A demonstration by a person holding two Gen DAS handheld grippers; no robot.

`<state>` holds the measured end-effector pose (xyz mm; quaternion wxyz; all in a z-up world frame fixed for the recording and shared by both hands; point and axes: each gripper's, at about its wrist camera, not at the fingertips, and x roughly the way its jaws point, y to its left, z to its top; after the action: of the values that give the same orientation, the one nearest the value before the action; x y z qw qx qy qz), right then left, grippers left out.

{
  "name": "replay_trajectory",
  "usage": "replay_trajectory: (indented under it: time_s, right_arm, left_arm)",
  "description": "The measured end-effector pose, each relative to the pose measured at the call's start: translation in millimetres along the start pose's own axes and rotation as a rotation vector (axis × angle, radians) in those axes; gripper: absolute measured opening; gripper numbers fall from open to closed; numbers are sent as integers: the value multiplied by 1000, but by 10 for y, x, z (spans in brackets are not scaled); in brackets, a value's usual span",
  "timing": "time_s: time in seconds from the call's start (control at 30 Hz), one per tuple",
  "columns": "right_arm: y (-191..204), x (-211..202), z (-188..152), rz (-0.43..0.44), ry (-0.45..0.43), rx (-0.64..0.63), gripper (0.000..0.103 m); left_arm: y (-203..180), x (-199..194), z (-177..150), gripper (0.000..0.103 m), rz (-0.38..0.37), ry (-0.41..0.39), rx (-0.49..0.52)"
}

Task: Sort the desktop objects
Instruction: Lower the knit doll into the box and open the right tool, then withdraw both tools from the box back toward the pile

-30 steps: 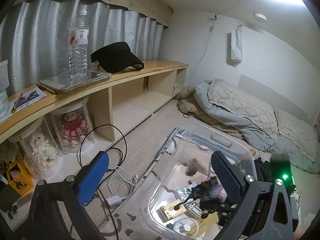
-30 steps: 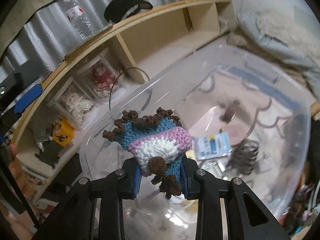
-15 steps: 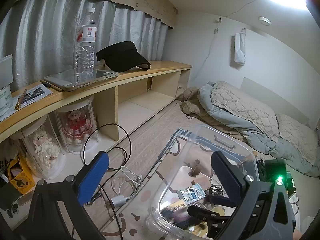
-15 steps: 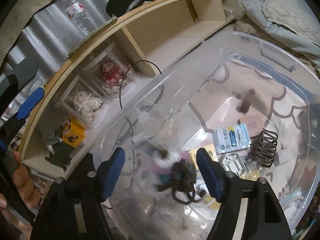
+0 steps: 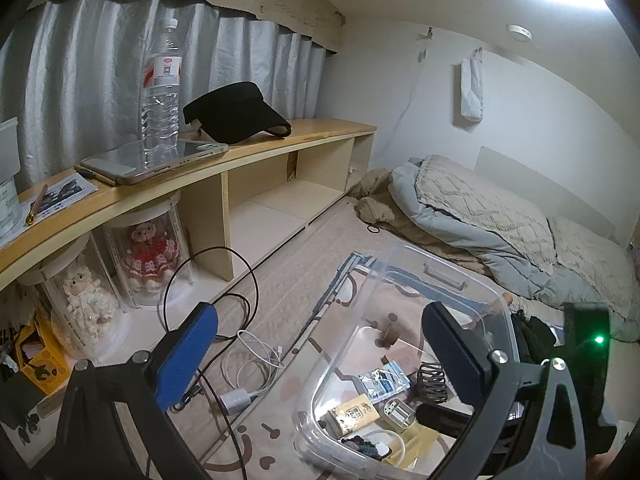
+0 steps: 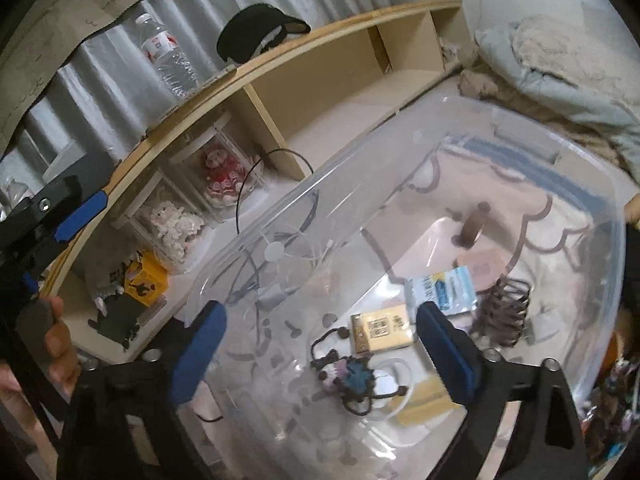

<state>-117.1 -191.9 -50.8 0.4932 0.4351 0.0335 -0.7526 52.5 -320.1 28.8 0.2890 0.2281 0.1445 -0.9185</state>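
A clear plastic bin (image 6: 520, 128) sits on the floor mat below my right gripper (image 6: 320, 312). Its jaws are opening wide, and nothing is between the blue pads. The crocheted toy (image 6: 352, 376), blue, pink and white with brown trim, lies loose on the bin's floor under the gripper. Beside it are a yellow packet (image 6: 382, 328), a blue-white sachet (image 6: 440, 290) and a dark spiral hair clip (image 6: 504, 308). My left gripper (image 5: 320, 316) hangs open and empty over the bin's (image 5: 440, 268) near left rim. The toy (image 5: 362, 446) shows at the bin's near end.
A long wooden shelf (image 5: 256, 160) runs along the left, holding a water bottle (image 5: 162, 88), a black visor (image 5: 236, 114) and a tablet (image 5: 152, 162). Two dolls in clear cases (image 5: 148, 256) stand beneath it. Cables (image 5: 240, 360) lie on the floor left of the bin. Bedding (image 5: 480, 216) fills the far right.
My right gripper's jaws spread from shut on the crocheted toy to wide apart. The toy dropped out of them and landed on the bin's floor. The left gripper stayed open.
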Motion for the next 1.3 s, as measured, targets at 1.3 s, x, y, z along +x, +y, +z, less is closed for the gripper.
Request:
replay_trajectory:
  time_s: [1.3]
  right_arm:
    - [-907,-1950,-766,-411,-393,13,103]
  left_arm:
    - [-723,-29,-225,103,-121,6,184]
